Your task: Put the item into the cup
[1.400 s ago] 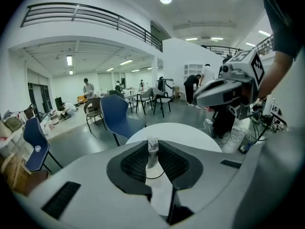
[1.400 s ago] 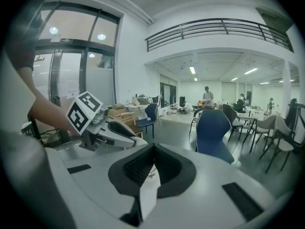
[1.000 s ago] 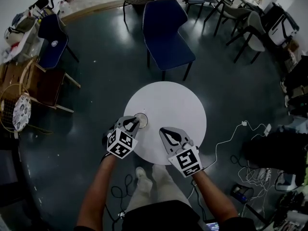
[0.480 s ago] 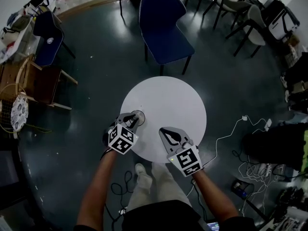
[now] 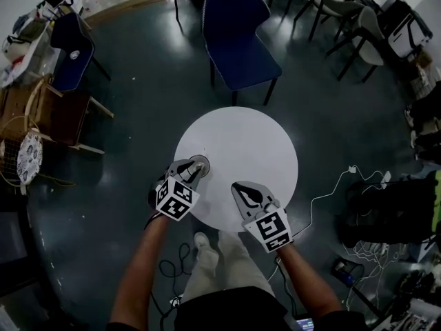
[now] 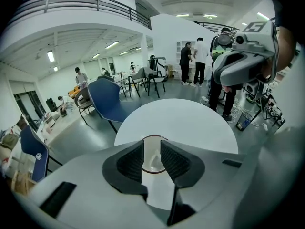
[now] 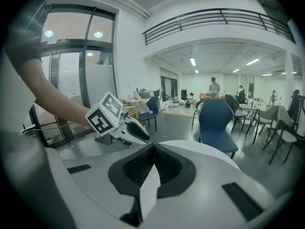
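A small cup [image 5: 199, 163] with a dark rim stands near the left edge of the round white table [image 5: 255, 143]. My left gripper [image 5: 191, 172] sits right at the cup's near side, open. In the left gripper view the cup [image 6: 153, 159] shows through the narrow gap between the jaws of my left gripper [image 6: 152, 146]; a small pale shape lies inside it, and I cannot tell what it is. Nothing is gripped. My right gripper [image 5: 238, 187] hovers over the table's front edge, shut and empty, its tips [image 7: 153, 145] meeting. From there the left gripper [image 7: 116, 120] appears to the left.
A blue chair [image 5: 238, 40] stands beyond the table. More chairs are at the left [image 5: 69, 119] and the far right [image 5: 358, 43]. White cables [image 5: 341, 185] trail on the dark floor to the right. The person's shoe [image 5: 202, 243] is below the table. Several people [image 6: 195, 63] stand in the distance.
The left gripper has edged a little closer to the cup. The right gripper has stayed shut at the table's front edge. The head view has shifted slightly.
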`<action>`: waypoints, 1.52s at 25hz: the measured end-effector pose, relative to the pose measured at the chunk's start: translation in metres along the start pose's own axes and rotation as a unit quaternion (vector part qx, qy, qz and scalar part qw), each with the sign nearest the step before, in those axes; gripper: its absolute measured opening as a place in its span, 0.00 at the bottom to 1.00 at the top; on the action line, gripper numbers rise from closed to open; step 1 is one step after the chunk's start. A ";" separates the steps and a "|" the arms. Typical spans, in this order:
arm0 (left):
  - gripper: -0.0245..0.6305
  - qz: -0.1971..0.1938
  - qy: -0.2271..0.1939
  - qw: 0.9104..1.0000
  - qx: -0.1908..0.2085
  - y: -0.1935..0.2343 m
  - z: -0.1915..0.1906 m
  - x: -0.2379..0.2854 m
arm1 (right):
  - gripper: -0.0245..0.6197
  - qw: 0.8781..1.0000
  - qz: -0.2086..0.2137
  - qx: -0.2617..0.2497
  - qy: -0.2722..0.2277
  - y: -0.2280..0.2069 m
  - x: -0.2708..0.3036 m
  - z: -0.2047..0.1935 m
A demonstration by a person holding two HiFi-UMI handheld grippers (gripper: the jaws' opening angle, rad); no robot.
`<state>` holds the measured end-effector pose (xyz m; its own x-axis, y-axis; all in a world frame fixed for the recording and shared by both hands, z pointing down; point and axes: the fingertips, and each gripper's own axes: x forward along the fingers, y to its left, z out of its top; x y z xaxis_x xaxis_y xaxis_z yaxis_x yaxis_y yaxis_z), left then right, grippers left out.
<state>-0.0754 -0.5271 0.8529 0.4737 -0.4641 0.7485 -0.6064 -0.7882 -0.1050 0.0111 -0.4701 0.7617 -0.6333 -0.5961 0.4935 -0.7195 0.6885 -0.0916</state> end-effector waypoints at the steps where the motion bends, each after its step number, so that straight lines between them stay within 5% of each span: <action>1: 0.20 0.001 -0.003 1.000 -0.003 -0.001 0.001 -0.003 | 0.06 1.000 0.000 -0.001 -0.001 0.001 -0.001 0.001; 28: 0.07 0.046 -0.111 0.993 -0.010 -0.018 0.075 -0.162 | 0.06 0.996 -0.022 -0.033 -0.075 0.044 -0.067 0.111; 38: 0.06 0.064 -0.163 0.983 -0.054 -0.027 0.088 -0.234 | 0.06 0.994 -0.027 -0.026 -0.099 0.073 -0.096 0.147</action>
<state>-0.1138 -0.4329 0.6235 0.5586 -0.6752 0.4818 -0.7298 -0.6761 -0.1012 -0.0223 -0.4237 0.5809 -0.6416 -0.6987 0.3166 -0.7412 0.6709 -0.0216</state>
